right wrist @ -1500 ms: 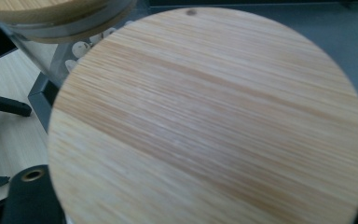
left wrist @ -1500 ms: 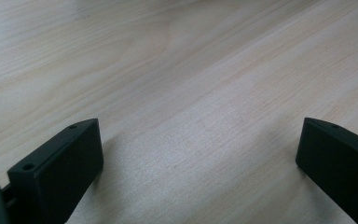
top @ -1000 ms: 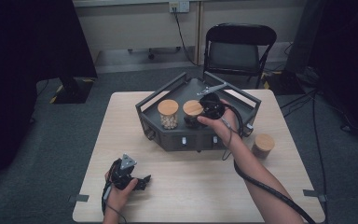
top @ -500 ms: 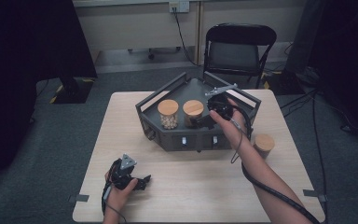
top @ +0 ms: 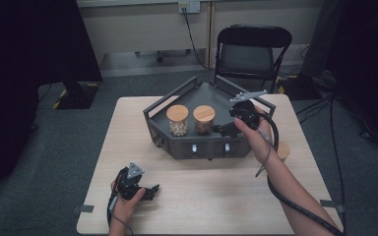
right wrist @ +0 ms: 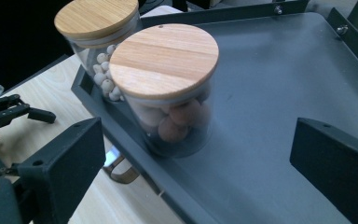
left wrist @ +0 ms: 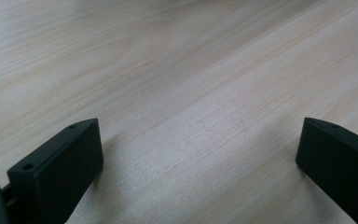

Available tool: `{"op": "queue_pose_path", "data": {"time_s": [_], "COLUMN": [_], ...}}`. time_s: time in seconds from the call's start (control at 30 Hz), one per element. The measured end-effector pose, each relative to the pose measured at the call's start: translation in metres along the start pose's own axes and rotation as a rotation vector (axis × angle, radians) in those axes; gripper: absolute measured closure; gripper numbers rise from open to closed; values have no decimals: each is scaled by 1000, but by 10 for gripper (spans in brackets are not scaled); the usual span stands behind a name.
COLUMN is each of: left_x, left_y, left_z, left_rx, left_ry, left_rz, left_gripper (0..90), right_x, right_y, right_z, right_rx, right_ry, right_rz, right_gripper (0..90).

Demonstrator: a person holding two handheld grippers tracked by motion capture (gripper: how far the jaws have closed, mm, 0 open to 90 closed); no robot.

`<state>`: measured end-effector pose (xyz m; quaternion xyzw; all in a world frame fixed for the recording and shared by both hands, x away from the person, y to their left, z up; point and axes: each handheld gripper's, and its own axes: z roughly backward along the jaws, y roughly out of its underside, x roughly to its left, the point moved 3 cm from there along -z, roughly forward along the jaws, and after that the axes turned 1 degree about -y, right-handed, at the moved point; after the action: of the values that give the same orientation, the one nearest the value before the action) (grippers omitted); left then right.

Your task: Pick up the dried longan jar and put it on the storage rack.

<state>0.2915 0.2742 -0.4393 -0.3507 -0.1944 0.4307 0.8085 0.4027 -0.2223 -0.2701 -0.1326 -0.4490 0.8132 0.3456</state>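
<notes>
**Right gripper open beside the second jar in the tray**

Over the right half of the dark tray (top: 211, 96), the right gripper (top: 225, 130) hangs with its jaws spread wide and nothing between them; they have just been opening a little further. In the right gripper view the jaws frame bare tray floor, and the jar with brown balls (right wrist: 168, 88) stands clear ahead of them, upright, its round wooden lid on. From above, this jar (top: 204, 119) sits just left of the gripper, close to the tray's front wall near its middle. Immediately to its left, almost touching, stands the jar with pale beads (top: 177, 120), also lidded and against the same front wall.

The tray rests on the far half of the desk (top: 128, 123), centred between the left and right edges. A third jar (top: 282, 150) stands on the desk itself near the right edge, just outside the tray's front right corner and partly hidden by the person's right forearm.

Near the front edge of the desk, left of centre, the left gripper (top: 151, 191) lies low on the wood in the person's left hand. Its jaws are also wide open, with only bare wood between them.
</notes>
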Motion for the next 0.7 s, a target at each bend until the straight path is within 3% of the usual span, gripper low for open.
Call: {"op": "queue_pose_path", "data": {"time_s": [0.27,0.7], "left_x": [0,0], "left_y": [0,0], "left_z": [0,0], "left_rx": [0,-2], "left_ry": [0,-2], "left_rz": [0,-1], "left_gripper": [1,2], "right_x": [-1,-2], "right_y": [10,19], "right_z": [19,36], "right_rx": [-15,-19], "right_ry": [12,15], "right_rz": [3,11], "right_gripper": [28,30]}}
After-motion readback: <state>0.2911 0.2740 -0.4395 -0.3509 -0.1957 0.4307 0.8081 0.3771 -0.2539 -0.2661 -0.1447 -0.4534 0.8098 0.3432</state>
